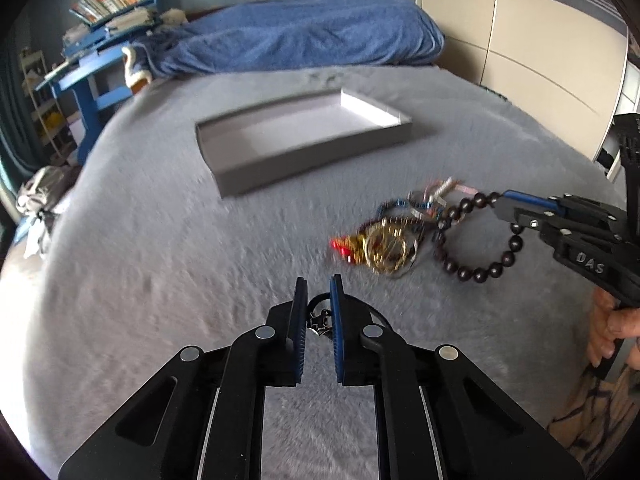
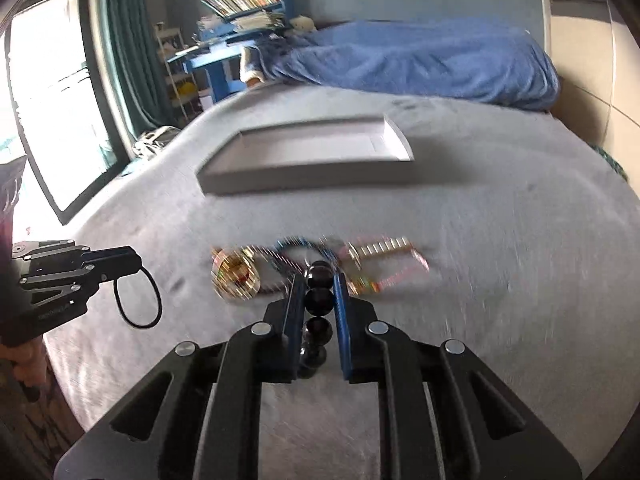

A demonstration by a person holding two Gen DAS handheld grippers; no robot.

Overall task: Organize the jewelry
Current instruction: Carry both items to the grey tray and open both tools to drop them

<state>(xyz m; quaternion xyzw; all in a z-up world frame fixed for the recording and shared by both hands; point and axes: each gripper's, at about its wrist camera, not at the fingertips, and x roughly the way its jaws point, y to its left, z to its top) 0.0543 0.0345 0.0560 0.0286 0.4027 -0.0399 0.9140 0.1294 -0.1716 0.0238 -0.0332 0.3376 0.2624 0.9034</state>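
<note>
Grey plush bedcover [image 1: 160, 260] fills the left wrist view, and on it, toward twelve o'clock from our left gripper [image 1: 318, 292], lies a shallow grey tray [image 1: 312, 160], nothing showing inside it, its long side running across the view from nine to three o'clock. Our left gripper is narrowed onto a thin black cord with a small pendant [image 1: 320, 322]. At two o'clock sits the jewelry pile [image 1: 396, 236], gold, red and blue pieces blurred together. At three o'clock our right gripper [image 1: 502, 200] pinches a dark bead bracelet [image 1: 480, 240], whose loop hangs down to the cover beside the pile.

In the right wrist view, our right gripper [image 2: 318, 280] is closed on the dark bead bracelet [image 2: 319, 300], beads lined up between its jaws. The pile [image 2: 316, 268] lies just beyond the tips, the tray [image 2: 304, 176] farther on at twelve o'clock. At nine o'clock our left gripper [image 2: 138, 266] dangles the black cord's loop [image 2: 138, 300] over the cover.

We judge both hands must carry forward to the tray; neither looks clearly nearer. Motion blur smears the pile, so single pieces are hard to tell apart, and the pendant's shape is unclear.
</note>
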